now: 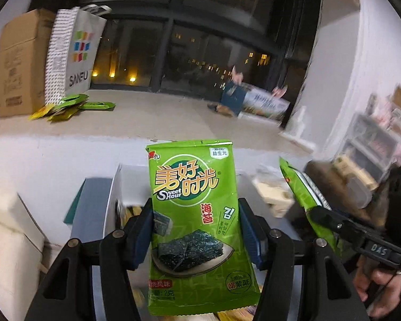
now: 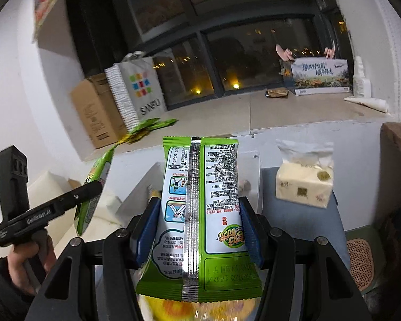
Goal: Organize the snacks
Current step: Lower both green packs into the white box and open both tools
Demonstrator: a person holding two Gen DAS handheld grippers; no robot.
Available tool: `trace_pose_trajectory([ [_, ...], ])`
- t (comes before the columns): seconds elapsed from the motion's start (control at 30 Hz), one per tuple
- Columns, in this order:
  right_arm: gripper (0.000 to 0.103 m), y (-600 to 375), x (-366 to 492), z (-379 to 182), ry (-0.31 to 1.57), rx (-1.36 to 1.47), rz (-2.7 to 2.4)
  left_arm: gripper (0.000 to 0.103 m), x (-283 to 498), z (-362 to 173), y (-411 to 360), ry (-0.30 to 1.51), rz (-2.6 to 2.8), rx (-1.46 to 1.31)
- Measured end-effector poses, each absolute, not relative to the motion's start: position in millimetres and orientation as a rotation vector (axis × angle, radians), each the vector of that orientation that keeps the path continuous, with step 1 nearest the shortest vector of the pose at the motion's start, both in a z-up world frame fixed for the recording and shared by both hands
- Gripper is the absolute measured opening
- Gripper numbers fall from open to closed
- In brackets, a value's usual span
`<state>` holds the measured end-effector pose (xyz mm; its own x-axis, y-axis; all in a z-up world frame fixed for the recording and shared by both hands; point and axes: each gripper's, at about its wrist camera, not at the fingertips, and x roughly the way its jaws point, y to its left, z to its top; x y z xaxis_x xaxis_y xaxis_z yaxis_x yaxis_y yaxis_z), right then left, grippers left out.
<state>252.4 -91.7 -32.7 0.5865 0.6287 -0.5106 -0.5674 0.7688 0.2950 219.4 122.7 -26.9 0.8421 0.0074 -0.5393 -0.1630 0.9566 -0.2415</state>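
Standing far left on the window ledge: cardboard box (image 1: 18, 64), SANFU bag (image 1: 78, 53), green packets (image 1: 74, 105) at their base. Left gripper (image 1: 195, 230) jaws clench a seaweed packet (image 1: 195, 214), front showing; right gripper (image 2: 197, 227) jaws clench another seaweed pack (image 2: 200, 214), back showing.

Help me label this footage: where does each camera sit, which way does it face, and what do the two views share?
Left wrist: sits on the left claw, facing the dark window; its blue fingers grip a seaweed packet front side out; the right claw and hand show at the right edge.
Right wrist: sits on the right claw, facing the same window; it grips a second packet back side out; the left claw shows.
Shared: window, SANFU bag, cardboard box, tissue pack.
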Motion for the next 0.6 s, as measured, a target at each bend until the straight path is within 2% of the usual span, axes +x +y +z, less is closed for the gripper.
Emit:
trace_pose_trajectory([
  [0.13,0.062,-61,312,-45,0.730,0.112,0.643,0.064,283,-49,131,0.663,0.087,-0.305],
  [0.3,0.062,-38,355,-62,0.782,0.068,0.594,0.066,316,-75,133,0.733,0.095,-0.306],
  [0.37,0.062,-34,367,-68,0.804,0.059,0.577,0.076,322,-81,133,0.751,0.111,-0.301],
  [0.4,0.063,-33,370,-71,0.809,0.060,0.566,0.089,324,-84,134,0.763,0.114,-0.307],
  [0.43,0.068,-33,375,-73,0.816,0.073,0.572,0.098,325,-86,135,0.770,0.125,-0.309],
  [0.47,0.081,-32,378,-76,0.828,0.074,0.569,0.103,326,-88,135,0.770,0.135,-0.300],
  [0.53,0.103,-31,381,-79,0.835,0.071,0.560,0.103,328,-89,133,0.777,0.130,-0.285],
  [0.6,0.103,-33,380,-77,0.808,0.061,0.545,0.103,323,-88,133,0.770,0.140,-0.272],
])
